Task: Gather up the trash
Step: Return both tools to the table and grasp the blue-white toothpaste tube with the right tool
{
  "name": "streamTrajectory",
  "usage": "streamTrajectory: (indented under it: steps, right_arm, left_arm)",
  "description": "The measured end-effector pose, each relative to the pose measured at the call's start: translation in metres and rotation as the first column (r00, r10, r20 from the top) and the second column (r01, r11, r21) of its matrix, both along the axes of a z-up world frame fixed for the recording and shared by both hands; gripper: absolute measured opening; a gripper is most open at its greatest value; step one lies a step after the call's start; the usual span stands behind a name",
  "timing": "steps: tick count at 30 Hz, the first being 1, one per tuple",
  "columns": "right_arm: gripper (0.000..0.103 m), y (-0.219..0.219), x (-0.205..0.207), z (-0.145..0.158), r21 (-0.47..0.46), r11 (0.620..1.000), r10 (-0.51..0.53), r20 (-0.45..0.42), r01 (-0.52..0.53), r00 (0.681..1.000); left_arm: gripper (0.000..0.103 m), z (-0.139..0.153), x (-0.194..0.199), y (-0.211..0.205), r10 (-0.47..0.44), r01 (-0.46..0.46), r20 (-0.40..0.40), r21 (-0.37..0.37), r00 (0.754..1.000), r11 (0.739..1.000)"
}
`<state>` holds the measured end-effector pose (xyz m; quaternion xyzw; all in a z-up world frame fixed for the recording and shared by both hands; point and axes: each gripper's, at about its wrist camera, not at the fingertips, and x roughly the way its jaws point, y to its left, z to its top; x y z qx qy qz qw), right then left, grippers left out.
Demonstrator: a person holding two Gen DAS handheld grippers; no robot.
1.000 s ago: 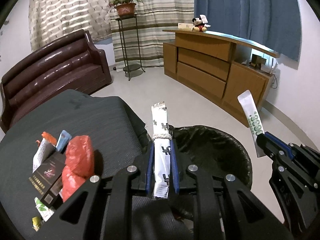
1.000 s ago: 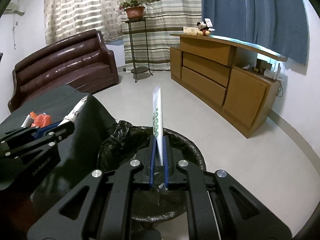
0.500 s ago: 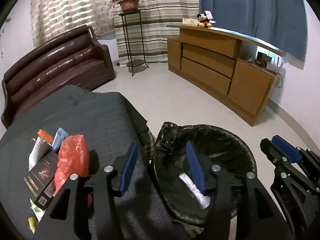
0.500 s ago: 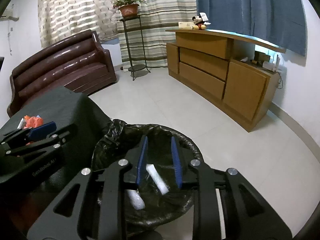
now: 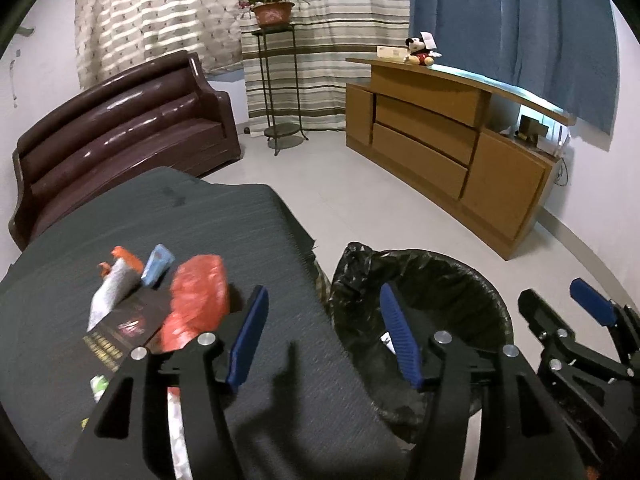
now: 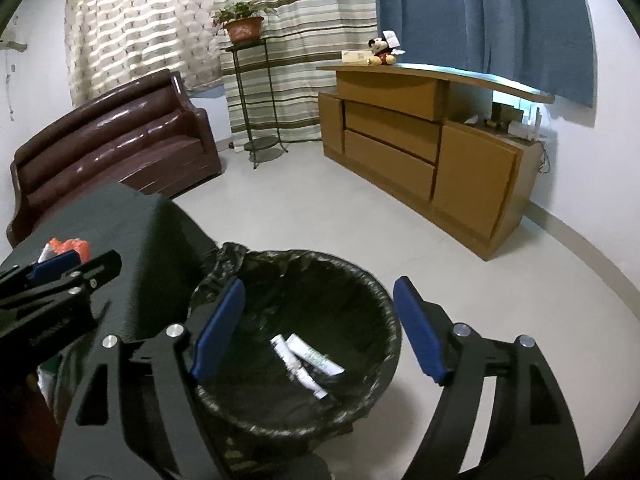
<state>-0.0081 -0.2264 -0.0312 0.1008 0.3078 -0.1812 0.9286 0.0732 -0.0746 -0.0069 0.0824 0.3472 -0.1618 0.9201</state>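
Your right gripper [image 6: 320, 332] hangs over a round trash bin [image 6: 384, 312] lined with a black bag; its blue-padded jaws are spreading apart with nothing pinched between them. Down in the bin lie two long white wrappers [image 6: 308, 360], touching side by side, their long axes running from upper left to lower right in the right wrist view.

Your left gripper [image 5: 324, 336] sits over the edge of a table covered in dark grey cloth [image 5: 200, 232], one finger above the cloth and the other above the bin [image 5: 440, 272]. Its jaws are also opening and hold nothing.

More trash waits on the cloth to the left, bunched close together: a crumpled red plastic bag [image 5: 196, 304], a dark flat box with gold print [image 5: 120, 332] partly under it, a white sachet [image 5: 108, 296] pointing toward you, an orange wrapper [image 5: 128, 258] and a pale blue packet [image 5: 156, 266]. The left finger partly hides the red bag.

Beyond, across bare pale floor, stand a dark brown sofa [image 5: 120, 132], a metal plant stand with a potted plant [image 5: 272, 12], and a wooden sideboard [image 5: 440, 144] with a plush toy [image 5: 418, 50] on top.
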Motion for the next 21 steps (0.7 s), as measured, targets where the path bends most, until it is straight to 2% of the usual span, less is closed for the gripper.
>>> streamTrajectory:
  steps: [3, 8, 12, 21]
  right_arm:
    - [0.075, 0.01, -0.002, 0.003, -0.016, 1.0, -0.003, -0.006, 0.003, 1.0]
    - [0.075, 0.031, -0.002, 0.008, 0.046, 0.998, 0.043, -0.02, -0.042, 0.999]
    - [0.075, 0.055, -0.001, 0.014, 0.03, 0.996, 0.083, -0.019, -0.082, 0.996]
    - [0.074, 0.116, -0.001, 0.019, 0.005, 0.98, 0.201, -0.034, -0.201, 0.979]
  left_arm:
    - [0.06, 0.005, -0.006, 0.012, 0.015, -0.015, 0.003, -0.003, 1.0, 1.0]
    - [0.06, 0.013, -0.016, 0.04, 0.05, -0.05, 0.016, 0.005, 0.999, 0.999]
    - [0.061, 0.019, -0.022, 0.069, 0.101, -0.101, 0.03, 0.008, 0.994, 0.995]
    - [0.063, 0.019, -0.03, 0.148, 0.24, -0.241, 0.045, 0.013, 0.97, 0.97]
